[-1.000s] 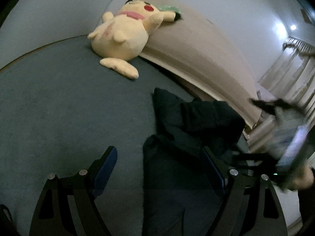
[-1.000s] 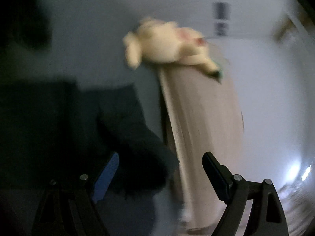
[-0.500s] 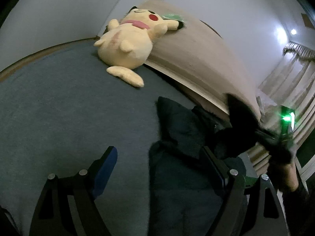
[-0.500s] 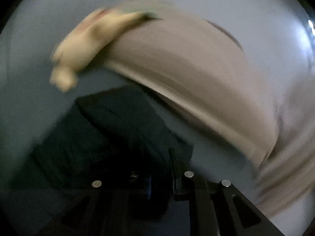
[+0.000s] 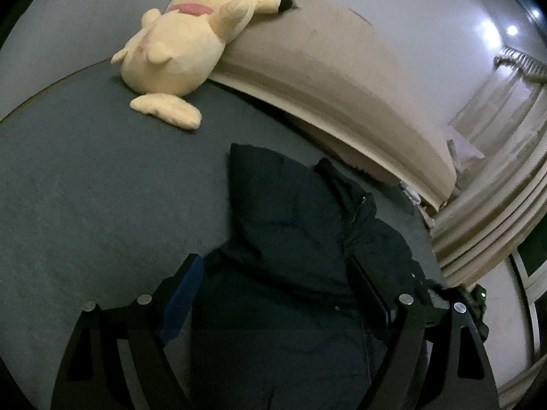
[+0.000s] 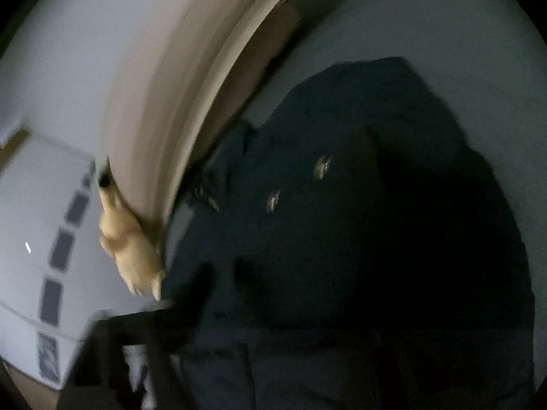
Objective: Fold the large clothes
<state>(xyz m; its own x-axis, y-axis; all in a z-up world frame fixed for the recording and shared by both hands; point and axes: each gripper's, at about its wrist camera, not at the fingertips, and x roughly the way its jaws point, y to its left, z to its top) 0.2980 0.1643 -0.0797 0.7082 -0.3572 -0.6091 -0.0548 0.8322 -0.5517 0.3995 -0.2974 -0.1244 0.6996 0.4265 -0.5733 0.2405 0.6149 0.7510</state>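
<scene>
Our left gripper (image 5: 273, 294) hangs wide open over the dark jacket (image 5: 294, 225) on the bed (image 5: 85, 188). The right gripper, clenched on the cloth a moment ago, has swung across it; through blur, we cannot tell its state. A fold seems underway.

We see a dim room, lit by ceiling spots (image 5: 511, 29) glaring at upper right. Our right wrist view is motion-blurred; fisheye edges bend and darken.
</scene>
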